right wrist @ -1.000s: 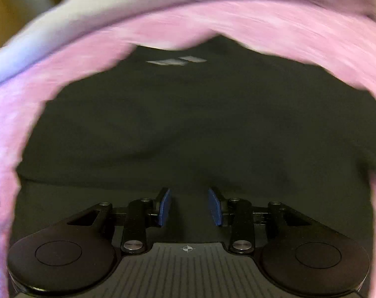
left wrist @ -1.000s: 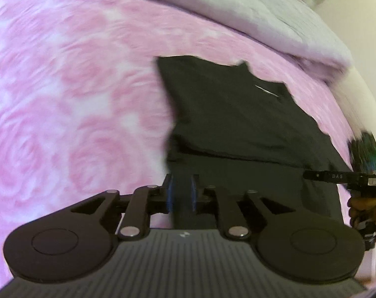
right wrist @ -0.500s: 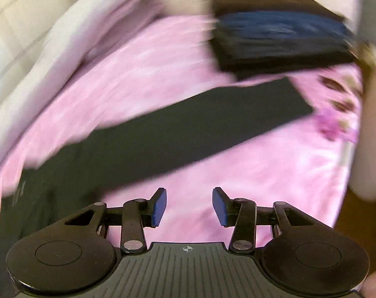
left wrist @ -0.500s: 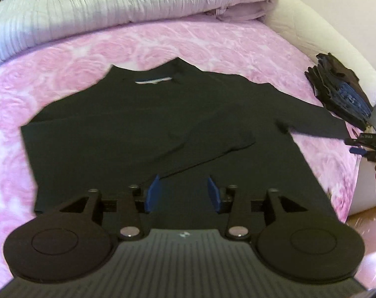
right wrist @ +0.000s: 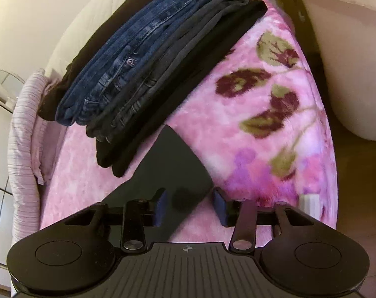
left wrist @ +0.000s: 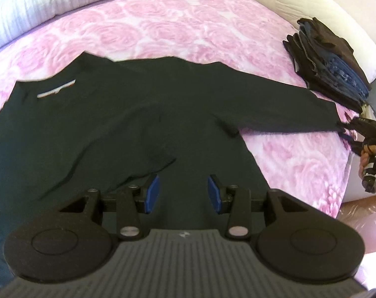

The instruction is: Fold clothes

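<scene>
Left wrist view: the left gripper (left wrist: 183, 193) hangs released, jaws apart, over the lower body of a black shirt (left wrist: 128, 124) spread flat on a bed under a pink rose blanket (left wrist: 188, 27). One sleeve (left wrist: 282, 106) stretches right to the bed's edge, where the right gripper (left wrist: 346, 130) meets its cuff. A stack of folded clothes (left wrist: 329, 59) sits near that cuff; a pale quilt (left wrist: 39, 2) lies along the far side.

Right wrist view: the right gripper (right wrist: 190, 204) is released, jaws apart, the cuff (right wrist: 173, 168) lying between them on the blanket (right wrist: 250, 129). The stack (right wrist: 148, 62), jeans among dark items, sits just beyond.
</scene>
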Demonstrator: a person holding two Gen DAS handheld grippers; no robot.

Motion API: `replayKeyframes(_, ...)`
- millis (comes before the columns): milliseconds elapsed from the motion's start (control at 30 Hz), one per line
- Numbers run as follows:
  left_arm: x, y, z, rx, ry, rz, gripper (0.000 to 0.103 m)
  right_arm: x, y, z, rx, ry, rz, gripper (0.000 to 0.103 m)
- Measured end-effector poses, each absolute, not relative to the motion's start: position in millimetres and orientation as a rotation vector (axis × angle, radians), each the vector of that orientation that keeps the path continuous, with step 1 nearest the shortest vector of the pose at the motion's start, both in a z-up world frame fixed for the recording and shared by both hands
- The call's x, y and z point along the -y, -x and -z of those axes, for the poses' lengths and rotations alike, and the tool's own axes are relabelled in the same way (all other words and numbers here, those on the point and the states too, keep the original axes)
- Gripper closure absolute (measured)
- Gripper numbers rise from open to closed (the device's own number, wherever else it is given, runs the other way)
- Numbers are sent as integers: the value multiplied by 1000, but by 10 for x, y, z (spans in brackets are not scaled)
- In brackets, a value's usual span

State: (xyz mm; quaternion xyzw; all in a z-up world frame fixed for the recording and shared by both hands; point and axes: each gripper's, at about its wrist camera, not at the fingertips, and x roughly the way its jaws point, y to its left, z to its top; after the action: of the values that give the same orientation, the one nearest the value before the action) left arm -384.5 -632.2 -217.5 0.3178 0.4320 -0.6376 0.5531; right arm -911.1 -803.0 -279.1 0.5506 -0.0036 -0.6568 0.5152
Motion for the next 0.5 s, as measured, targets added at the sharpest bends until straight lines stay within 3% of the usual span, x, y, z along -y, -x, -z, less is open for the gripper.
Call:
replayKeyframes(100,6318,3779,2119,-991,-761,1494,66,8117,8925,2601,-129,-1261,1598,99)
replayKeyframes(233,6153,3464,2005,-982,-688,1452,66,8310,8160,2069,-393,-941,1516,99)
replayKeyframes(500,5306,2426,1804,-993,-522,1284,65,7721,5277,1327,-402,-366,998,99)
